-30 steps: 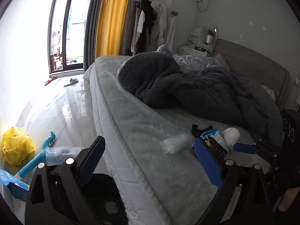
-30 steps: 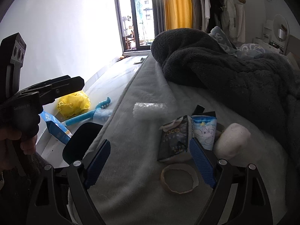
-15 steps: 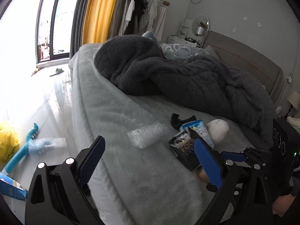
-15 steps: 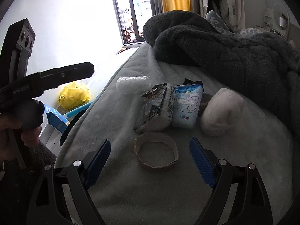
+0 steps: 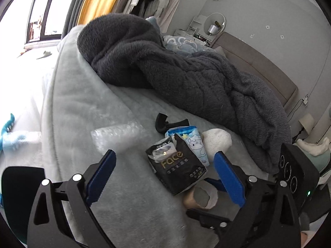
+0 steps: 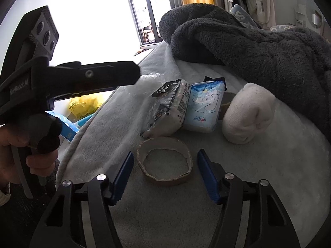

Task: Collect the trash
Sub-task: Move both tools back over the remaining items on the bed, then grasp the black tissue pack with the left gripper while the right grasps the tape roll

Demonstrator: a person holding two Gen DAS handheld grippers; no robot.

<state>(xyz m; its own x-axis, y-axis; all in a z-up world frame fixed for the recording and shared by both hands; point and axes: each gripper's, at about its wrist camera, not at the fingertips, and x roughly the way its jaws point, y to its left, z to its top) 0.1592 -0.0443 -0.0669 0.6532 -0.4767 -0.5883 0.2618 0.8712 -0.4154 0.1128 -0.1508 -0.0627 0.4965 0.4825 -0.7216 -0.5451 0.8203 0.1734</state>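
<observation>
Tilting downward over the pale grey plush bed cover [image 6: 165, 217], the right gripper [image 6: 163, 171] straddles a flat brown cardboard tape ring [image 6: 165, 165] that lies with its hole facing up. Its blue-padded jaws have just been closing; they stand on either side of the ring with a gap left at each pad, so nothing is clamped. The left gripper [image 5: 163, 177] is released too, jaws wide apart, also pitched down from the side nearer the bed's long edge. In the right wrist view its black body carries the lettering "GenRobot.AI", and a person's hand [image 6: 12, 155] curls around its handle.

Just beyond the ring sits a black crinkled foil packet [image 5: 178, 171], printed "Face" in gold, lying on its side with its long axis running away from the left camera and its torn-looking top toward the blanket. Touching it is a pale blue tissue pack [image 6: 204, 107] with a cartoon drawing; its small text is unreadable. Just beside that rests a rolled white sock [image 6: 248, 113]. A clear bubble-wrap piece [image 5: 118, 136] lies nearer the bed's edge, apart from the packets. A heaped dark grey fleece blanket [image 5: 175, 68] covers the bed's far side. On the floor below the edge lies a yellow plastic bag [image 6: 84, 105].
</observation>
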